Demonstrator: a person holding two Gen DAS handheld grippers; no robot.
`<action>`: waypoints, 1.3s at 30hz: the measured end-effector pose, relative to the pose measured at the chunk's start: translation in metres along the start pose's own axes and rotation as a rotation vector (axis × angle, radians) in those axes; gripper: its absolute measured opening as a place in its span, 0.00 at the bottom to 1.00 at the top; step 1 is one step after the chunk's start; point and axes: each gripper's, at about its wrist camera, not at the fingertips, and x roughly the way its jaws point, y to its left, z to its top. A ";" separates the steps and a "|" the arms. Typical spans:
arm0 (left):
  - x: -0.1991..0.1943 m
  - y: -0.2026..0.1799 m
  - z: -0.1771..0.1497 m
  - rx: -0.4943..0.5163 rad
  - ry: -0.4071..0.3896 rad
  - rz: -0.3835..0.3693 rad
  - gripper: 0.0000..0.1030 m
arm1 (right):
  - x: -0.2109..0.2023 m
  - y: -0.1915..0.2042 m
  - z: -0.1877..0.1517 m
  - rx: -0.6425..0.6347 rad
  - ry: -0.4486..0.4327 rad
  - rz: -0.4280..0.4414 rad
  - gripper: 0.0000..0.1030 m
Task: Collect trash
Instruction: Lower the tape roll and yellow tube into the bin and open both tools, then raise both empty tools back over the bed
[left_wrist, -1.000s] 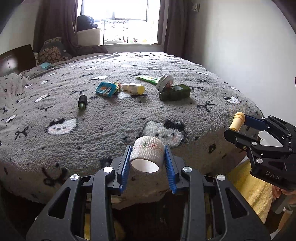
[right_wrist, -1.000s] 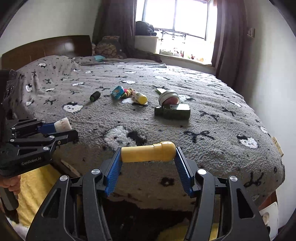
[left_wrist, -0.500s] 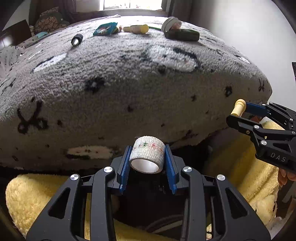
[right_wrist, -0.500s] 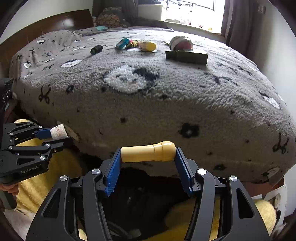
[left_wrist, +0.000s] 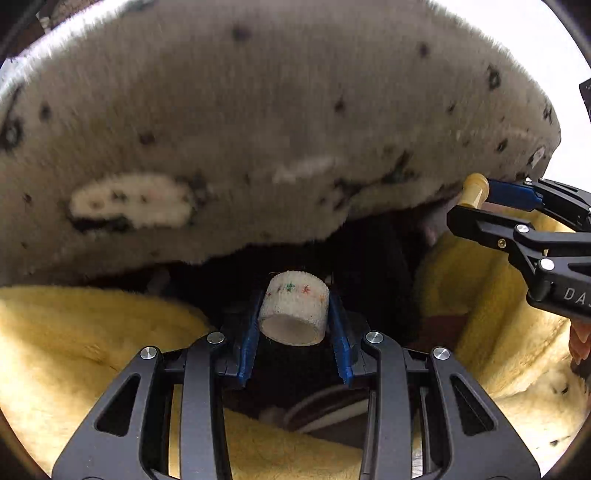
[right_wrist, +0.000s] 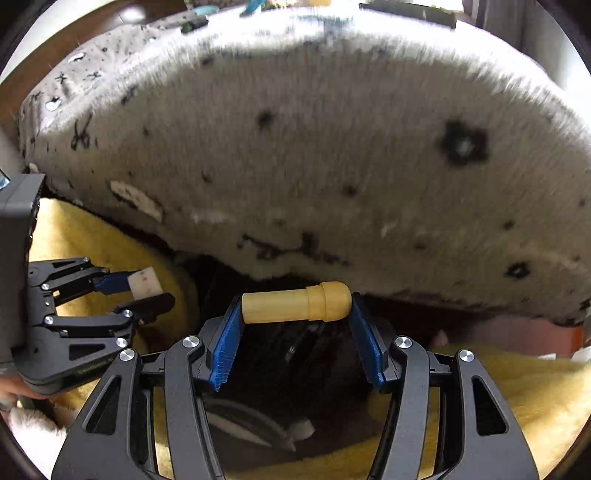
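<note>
My left gripper (left_wrist: 295, 314) is shut on a white bandage roll (left_wrist: 294, 309) with small coloured marks, held between its blue pads. My right gripper (right_wrist: 295, 306) is shut on a yellow capped tube (right_wrist: 295, 302), gripped end to end. Both point steeply down over a dark gap below the bed's edge, between yellow fluffy fabric. In the left wrist view the right gripper (left_wrist: 476, 201) shows at the right with the tube's end (left_wrist: 474, 188). The left gripper (right_wrist: 147, 286) with the roll (right_wrist: 145, 282) shows at the left of the right wrist view.
The grey fleece blanket (left_wrist: 258, 129) with black and white figures hangs over the bed's edge right in front. Yellow fluffy fabric (left_wrist: 74, 350) lies on both sides below. Several items (right_wrist: 255, 5) remain on the bed top, just visible. Part of a hand (left_wrist: 578, 338) shows at the right.
Both grippers have sunk from above the bed top to below its edge and tipped downward, each keeping its item. The bed top has slid out of view.
</note>
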 end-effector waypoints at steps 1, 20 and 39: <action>0.005 0.000 -0.001 -0.001 0.014 -0.004 0.32 | 0.005 -0.001 -0.001 0.006 0.017 0.006 0.56; 0.037 0.000 -0.001 0.019 0.119 -0.070 0.53 | 0.041 0.001 0.000 0.014 0.111 0.075 0.62; -0.038 -0.003 0.019 0.029 -0.075 0.029 0.75 | -0.052 -0.024 0.025 0.051 -0.147 -0.134 0.83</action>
